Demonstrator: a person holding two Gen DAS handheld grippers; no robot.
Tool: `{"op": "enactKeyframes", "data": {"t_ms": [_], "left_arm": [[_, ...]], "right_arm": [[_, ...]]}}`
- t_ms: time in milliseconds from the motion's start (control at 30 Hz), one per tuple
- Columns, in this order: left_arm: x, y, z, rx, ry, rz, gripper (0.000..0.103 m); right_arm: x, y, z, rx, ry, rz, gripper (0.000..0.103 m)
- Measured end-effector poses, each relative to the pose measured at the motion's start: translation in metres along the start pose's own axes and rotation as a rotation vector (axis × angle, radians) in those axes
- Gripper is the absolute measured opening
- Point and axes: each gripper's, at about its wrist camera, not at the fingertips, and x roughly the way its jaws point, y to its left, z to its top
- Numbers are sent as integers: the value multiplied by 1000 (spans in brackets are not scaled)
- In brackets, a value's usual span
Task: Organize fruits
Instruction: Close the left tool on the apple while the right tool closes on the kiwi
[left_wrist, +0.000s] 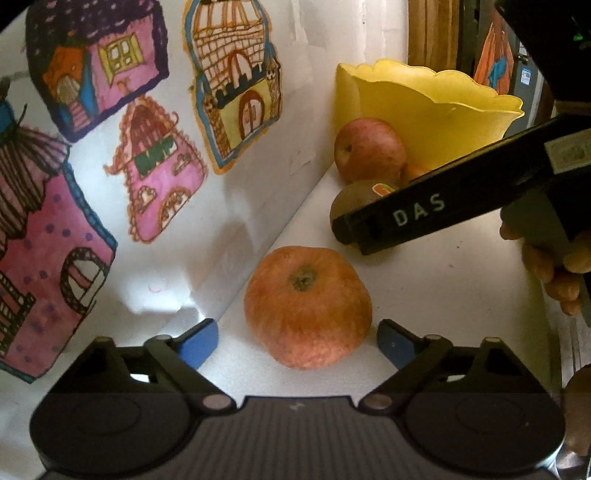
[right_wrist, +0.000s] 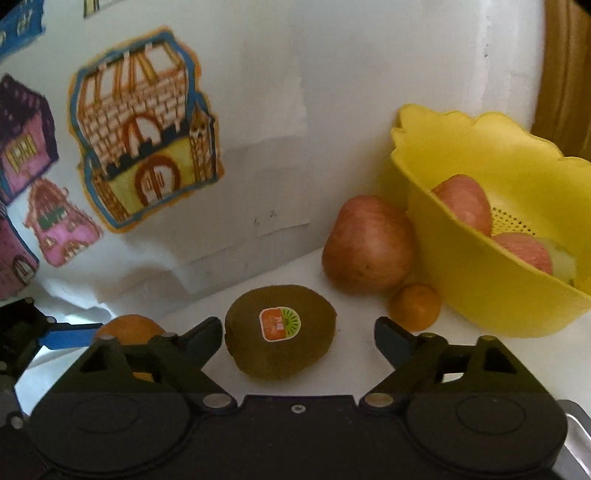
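Note:
My left gripper (left_wrist: 297, 341) is open, with its blue fingertips (left_wrist: 197, 343) on either side of a large orange (left_wrist: 306, 306) that rests on the white table (left_wrist: 443, 295). My right gripper (right_wrist: 297, 339) is open around a brown kiwi (right_wrist: 280, 330) with an orange-green sticker; it does not grip it. The kiwi shows partly behind the right gripper's black body in the left wrist view (left_wrist: 354, 201). A red apple (right_wrist: 367, 245) and a small tangerine (right_wrist: 415, 306) lie beside a yellow colander bowl (right_wrist: 491, 288) that holds apples (right_wrist: 463, 203).
A white wall with coloured house drawings (right_wrist: 144, 129) stands close behind and to the left of the fruit. The bowl (left_wrist: 432, 110) is at the back right by a wooden frame (left_wrist: 432, 33). The person's fingers (left_wrist: 554, 273) hold the right gripper.

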Motion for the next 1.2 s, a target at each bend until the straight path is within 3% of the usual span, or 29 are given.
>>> {"op": "enactKeyframes", "data": {"t_ms": [333,500,733,1200], "left_arm": [[-3,5,1,-14,-13,-9,82],[-4,1,1,-2,-22,-28,71],[-6,1,2,-1,-20,-25,70],[-13,5,-4,-35,-13,-41,70]], "right_arm": [[17,7,-4,-17,2,13,75],[24,8,-7,-15,0,19,71],[23,8,-9,-6,-12,13,69],[-20,1,-11,50,-4,-7,68]]}}
